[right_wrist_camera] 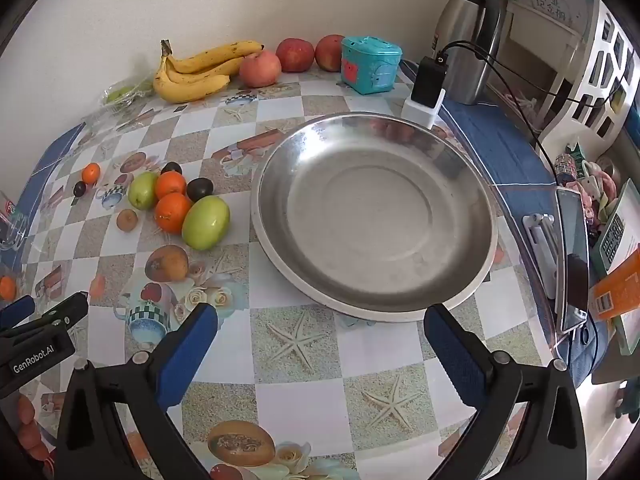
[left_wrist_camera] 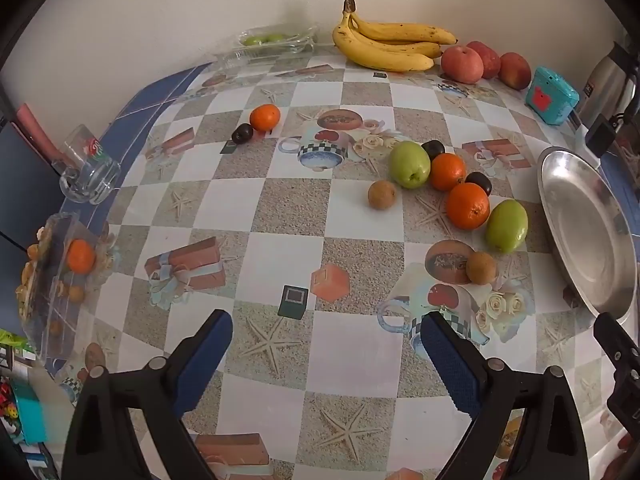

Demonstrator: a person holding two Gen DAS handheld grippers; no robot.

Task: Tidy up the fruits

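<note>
A cluster of loose fruit lies mid-table: two green fruits (left_wrist_camera: 506, 225) (left_wrist_camera: 409, 164), two oranges (left_wrist_camera: 467, 205), dark plums (left_wrist_camera: 479, 182) and two small brown fruits (left_wrist_camera: 382, 195). A smaller orange (left_wrist_camera: 265, 116) and a plum (left_wrist_camera: 242, 133) lie apart to the left. An empty steel plate (right_wrist_camera: 376, 216) sits right of the cluster; its rim shows in the left wrist view (left_wrist_camera: 584, 232). Bananas (left_wrist_camera: 384, 46) and red apples (left_wrist_camera: 462, 63) lie by the wall. My left gripper (left_wrist_camera: 326, 340) is open and empty above the near table. My right gripper (right_wrist_camera: 320, 334) is open and empty just before the plate.
A teal box (right_wrist_camera: 370, 64), a steel thermos (right_wrist_camera: 466, 40) and a charger with cable (right_wrist_camera: 426, 92) stand behind the plate. A phone on a stand (right_wrist_camera: 572, 256) is at the right edge. A glass mug (left_wrist_camera: 90, 168) and clear trays (left_wrist_camera: 56, 276) (left_wrist_camera: 276, 42) sit at the left and back.
</note>
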